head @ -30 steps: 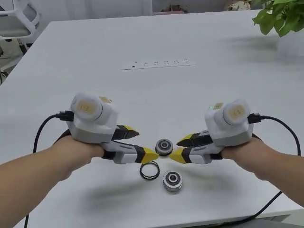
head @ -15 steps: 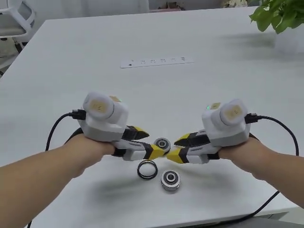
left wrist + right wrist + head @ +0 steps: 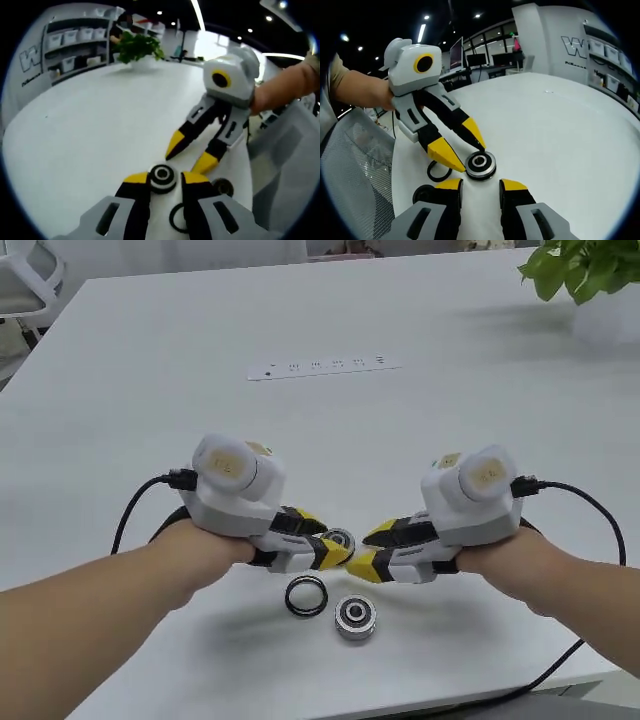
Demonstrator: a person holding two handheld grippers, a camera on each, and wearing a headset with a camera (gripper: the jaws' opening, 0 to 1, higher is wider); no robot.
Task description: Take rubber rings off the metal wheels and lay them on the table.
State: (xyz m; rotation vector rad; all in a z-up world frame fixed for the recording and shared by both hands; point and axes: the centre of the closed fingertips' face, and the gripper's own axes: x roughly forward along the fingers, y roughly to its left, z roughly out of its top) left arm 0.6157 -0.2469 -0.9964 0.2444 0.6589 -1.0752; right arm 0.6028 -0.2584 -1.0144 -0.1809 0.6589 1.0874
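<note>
Left gripper (image 3: 166, 175) was closed on a metal wheel (image 3: 480, 164), its yellow tips pressed against opposite sides of the rim at the bottom centre of the left gripper view. Whether that wheel was lifted or resting on the surface (image 3: 200, 360) could not be told. A dark band ran round its outer edge, so its ring appeared to be on.

The right gripper (image 3: 481, 185) was open, with its jaws apart and nothing between them. Its tips were just short of the held wheel in the lower middle of the right gripper view. In the head view the two grippers met nose to nose below the centre of the frame, with the wheel between them.

One loose rubber ring (image 3: 289, 597) lay flat on the surface just below the grippers. A second wheel (image 3: 355, 614) lay right beside it, to its lower right. This wheel's rim looked bare and grey, though it was small in the frame and that is not certain.

By that showing, one ring seemed to be off and laid down, and the held wheel's ring remained to be pulled. The likely next move was for the open gripper to close on the dark band and peel it away.
</note>
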